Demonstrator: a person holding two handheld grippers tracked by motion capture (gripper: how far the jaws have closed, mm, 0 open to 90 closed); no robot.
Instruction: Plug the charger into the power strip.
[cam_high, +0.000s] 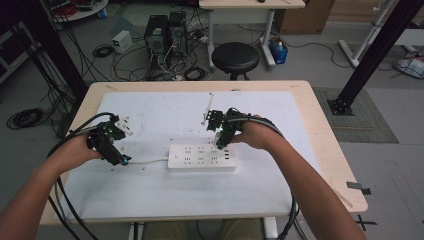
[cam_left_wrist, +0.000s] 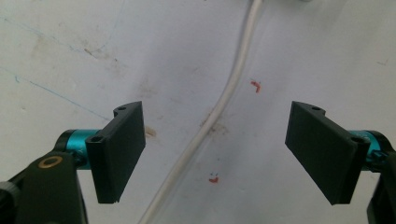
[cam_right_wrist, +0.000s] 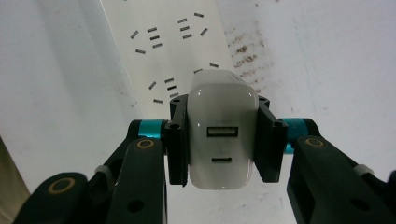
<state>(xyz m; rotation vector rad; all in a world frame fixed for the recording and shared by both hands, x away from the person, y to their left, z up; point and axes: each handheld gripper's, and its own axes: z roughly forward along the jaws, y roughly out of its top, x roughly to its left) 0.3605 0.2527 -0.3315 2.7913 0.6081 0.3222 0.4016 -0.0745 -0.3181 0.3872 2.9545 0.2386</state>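
While the right gripper (cam_right_wrist: 223, 140) clamps a white USB charger (cam_right_wrist: 223, 135) between its two black jaws, ports facing the camera, it hangs over the right end of the white power strip (cam_high: 201, 157), which lies mid-table on the white sheet (cam_high: 150, 195). Left gripper (cam_left_wrist: 215, 149) hovers near the strip's white cable (cam_left_wrist: 224, 98), jaws spread wide on either side of it, not touching it and holding nothing.

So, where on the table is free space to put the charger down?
The white mat is bare between the power strip and the near edge, and also behind the strip toward the far edge. It is crowded around the strip's cord and both claws.
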